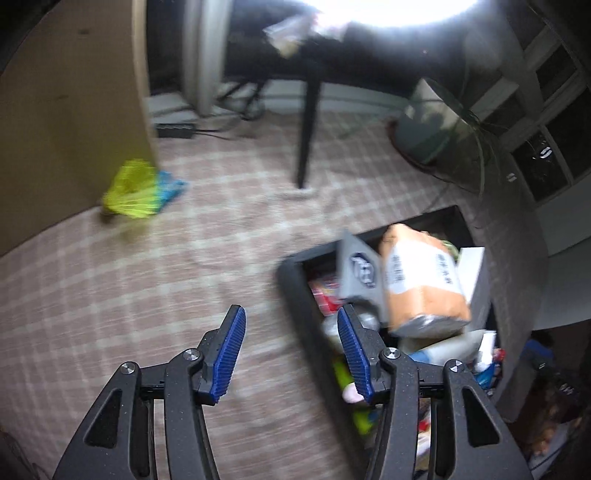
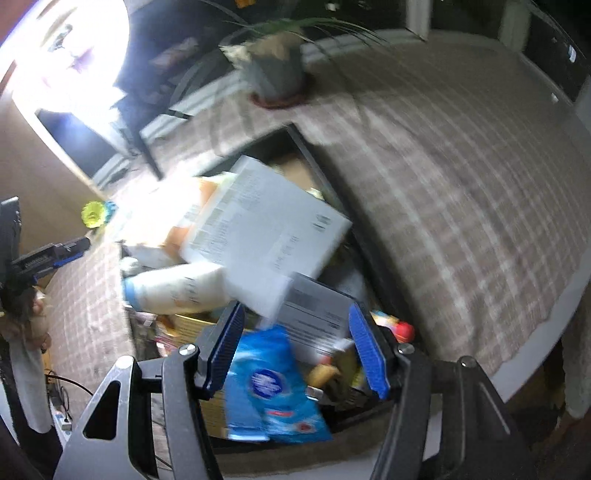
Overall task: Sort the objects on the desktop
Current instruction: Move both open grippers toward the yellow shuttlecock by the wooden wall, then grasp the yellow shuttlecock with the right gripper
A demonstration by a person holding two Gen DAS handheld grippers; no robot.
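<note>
Left claw [image 1: 291,354] wide open, nothing btwn the pads, over the checked desk [image 1: 147,277] just beside the black bin [image 1: 295,291]. Right claw [image 2: 295,350] also open & empty, above the bin's blue packet [image 2: 277,387]. Bin is overfull: white box [image 2: 266,229], orange bag [image 1: 421,280], bottle [image 2: 173,288] heaped up. Risk: the tilted box may slide out if nudged.

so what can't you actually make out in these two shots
- Print on the white box, right wrist view: motion blur.
- Bottom of the black bin, both views: the piled orange bag and other things cover it.
- Tabletop by the window, left wrist view: glare washes it out.
- Yellow thing on the carpet: too blurred to name.
</note>
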